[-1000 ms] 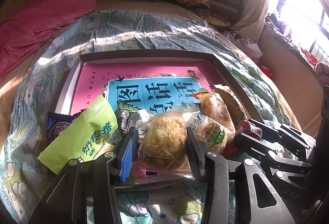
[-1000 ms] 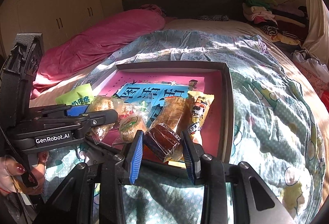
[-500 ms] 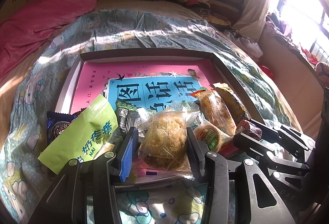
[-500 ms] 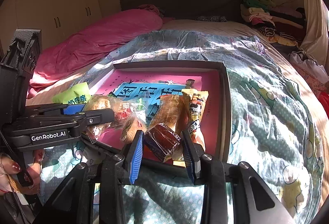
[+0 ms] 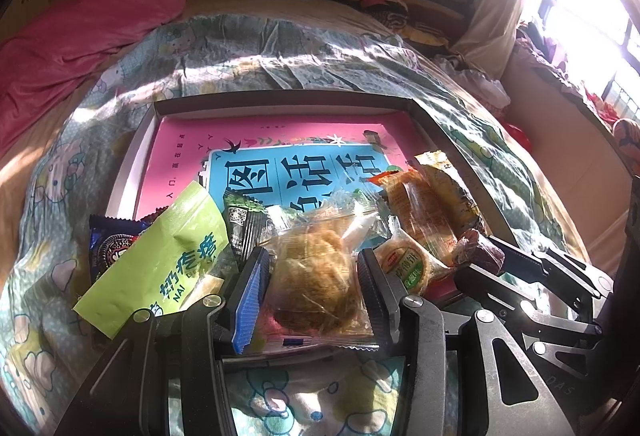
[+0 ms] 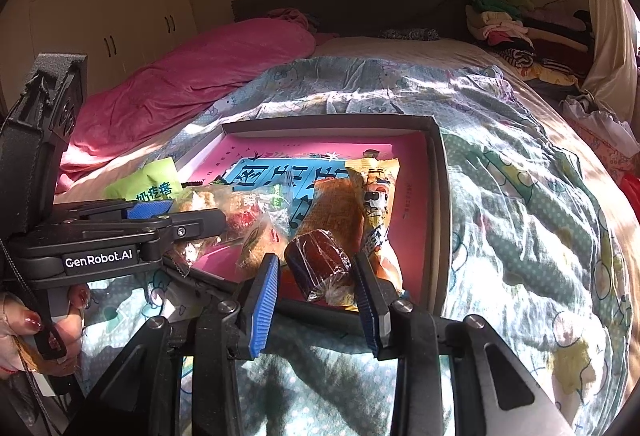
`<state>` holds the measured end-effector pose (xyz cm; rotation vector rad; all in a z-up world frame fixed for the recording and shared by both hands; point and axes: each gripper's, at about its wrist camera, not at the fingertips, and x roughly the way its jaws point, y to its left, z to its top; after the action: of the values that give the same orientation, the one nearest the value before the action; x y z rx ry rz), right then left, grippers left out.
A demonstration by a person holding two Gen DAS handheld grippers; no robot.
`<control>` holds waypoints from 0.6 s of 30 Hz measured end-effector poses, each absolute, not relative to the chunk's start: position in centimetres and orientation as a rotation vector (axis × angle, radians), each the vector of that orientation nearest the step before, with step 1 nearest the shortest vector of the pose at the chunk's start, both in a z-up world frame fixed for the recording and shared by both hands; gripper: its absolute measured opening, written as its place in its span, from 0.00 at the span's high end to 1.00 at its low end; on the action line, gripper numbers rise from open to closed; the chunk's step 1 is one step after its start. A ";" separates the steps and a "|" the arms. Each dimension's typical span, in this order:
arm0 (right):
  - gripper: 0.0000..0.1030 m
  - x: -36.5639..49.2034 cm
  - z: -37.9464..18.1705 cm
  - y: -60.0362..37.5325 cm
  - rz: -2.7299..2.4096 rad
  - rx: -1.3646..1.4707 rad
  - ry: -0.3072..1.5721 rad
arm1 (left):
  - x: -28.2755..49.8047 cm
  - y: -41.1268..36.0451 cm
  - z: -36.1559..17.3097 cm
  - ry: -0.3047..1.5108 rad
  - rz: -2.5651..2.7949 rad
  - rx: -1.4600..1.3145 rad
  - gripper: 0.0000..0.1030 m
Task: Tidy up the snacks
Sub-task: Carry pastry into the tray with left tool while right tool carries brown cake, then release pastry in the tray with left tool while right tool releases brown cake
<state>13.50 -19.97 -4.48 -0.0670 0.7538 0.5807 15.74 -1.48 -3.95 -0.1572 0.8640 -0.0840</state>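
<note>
A shallow dark tray (image 5: 280, 101) with a pink and blue book in it lies on the bed. Several snack packs crowd its near edge. My left gripper (image 5: 310, 280) is shut on a clear-wrapped golden pastry (image 5: 316, 284) at the tray's near edge. My right gripper (image 6: 316, 276) is shut on a dark red-brown wrapped snack (image 6: 320, 262), also seen in the left wrist view (image 5: 480, 246). A green pouch (image 5: 160, 260), a round green-label cake (image 5: 406, 266) and orange bread packs (image 6: 352, 204) lie between and beside them.
A pink duvet (image 6: 192, 76) lies at the far left of the bed. Folded clothes (image 6: 508, 24) are stacked at the headboard's right. The patterned quilt (image 6: 520, 196) spreads right of the tray. The left gripper's body (image 6: 100, 248) sits close to my right gripper.
Both grippers keep their hold. The right gripper has lifted slightly with its snack; the round green-label cake shifted a little between the grippers.
</note>
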 end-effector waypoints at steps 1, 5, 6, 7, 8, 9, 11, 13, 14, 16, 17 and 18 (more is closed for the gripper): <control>0.63 13.5 -4.4 -20.0 0.580 -0.064 0.753 | 15.7 -1.5 -4.0 0.864 -0.085 -0.154 0.53; 0.59 13.5 -4.3 -20.3 0.575 -0.055 0.752 | 15.7 -1.7 -4.0 0.867 -0.089 -0.152 0.53; 0.59 13.5 -4.2 -20.4 0.573 -0.051 0.751 | 15.7 -1.7 -4.0 0.867 -0.091 -0.153 0.53; 0.59 13.5 -4.1 -20.5 0.571 -0.045 0.751 | 15.6 -1.7 -4.0 0.868 -0.090 -0.153 0.53; 0.59 13.5 -4.1 -20.7 0.569 -0.038 0.751 | 15.6 -1.6 -3.9 0.869 -0.091 -0.154 0.53; 0.58 13.5 -4.0 -20.8 0.568 -0.028 0.752 | 15.6 -1.6 -3.9 0.870 -0.092 -0.156 0.53; 0.57 13.5 -3.9 -21.2 0.564 -0.012 0.750 | 15.5 -1.6 -3.8 0.870 -0.094 -0.160 0.53; 0.54 13.4 -3.6 -21.5 0.556 -0.003 0.739 | 15.2 -1.5 -3.4 0.860 -0.097 -0.164 0.47; 0.53 13.3 -3.4 -21.6 0.552 0.003 0.729 | 15.1 -1.5 -3.2 0.852 -0.100 -0.167 0.44; 0.52 13.1 -2.9 -22.0 0.551 0.024 0.712 | 14.7 -1.6 -2.6 0.838 -0.111 -0.170 0.39; 0.50 12.9 -2.7 -22.2 0.550 0.033 0.704 | 14.4 -1.6 -2.3 0.831 -0.113 -0.172 0.39; 0.45 12.7 -2.5 -22.4 0.546 0.037 0.698 | 14.2 -1.6 -2.0 0.825 -0.112 -0.173 0.37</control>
<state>12.68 -22.35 -2.50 0.0368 0.6983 0.5457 14.22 -1.62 -2.02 -0.1729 0.8250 -0.1122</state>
